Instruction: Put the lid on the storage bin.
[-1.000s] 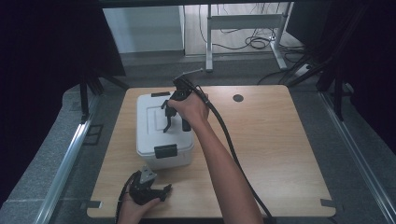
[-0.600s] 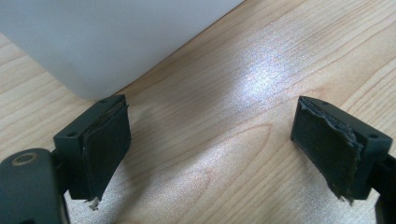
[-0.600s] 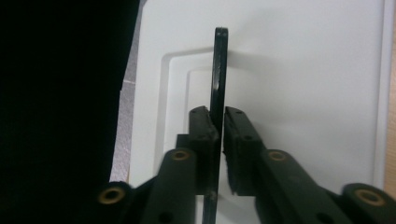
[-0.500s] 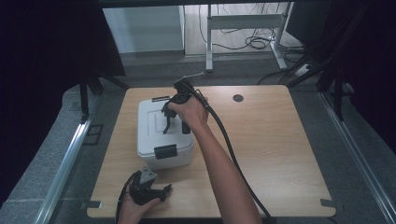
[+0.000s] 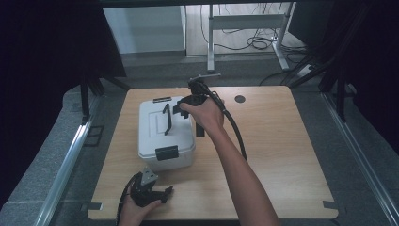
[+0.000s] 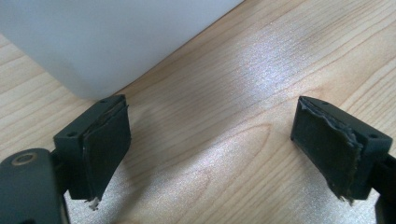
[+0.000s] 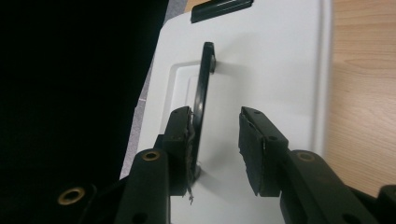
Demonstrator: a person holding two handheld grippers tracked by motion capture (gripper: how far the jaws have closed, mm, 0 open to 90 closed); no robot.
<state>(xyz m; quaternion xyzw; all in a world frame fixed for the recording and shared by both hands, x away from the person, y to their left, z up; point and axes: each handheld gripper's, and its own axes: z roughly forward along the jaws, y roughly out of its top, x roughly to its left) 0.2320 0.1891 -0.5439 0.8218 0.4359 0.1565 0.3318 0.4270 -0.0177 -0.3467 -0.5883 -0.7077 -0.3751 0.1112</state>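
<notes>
Right gripper (image 7: pixel 215 140), held above the lid of the white box (image 5: pixel 165 134): its 2 jaws stand partly apart, astride the raised black handle (image 7: pixel 204 88). The handle lies against the pad of the jaw on the left of the right gripper view, with a clear gap to the other jaw, so it is not clamped. Black latches (image 5: pixel 166 152) sit at the near and far ends of the box, which stands on the left half of the wooden table (image 5: pixel 282 155). Left gripper (image 6: pixel 212 140), at the near table edge just in front of the box: jaws spread wide over bare wood, holding nothing, the box's white wall just beyond them.
</notes>
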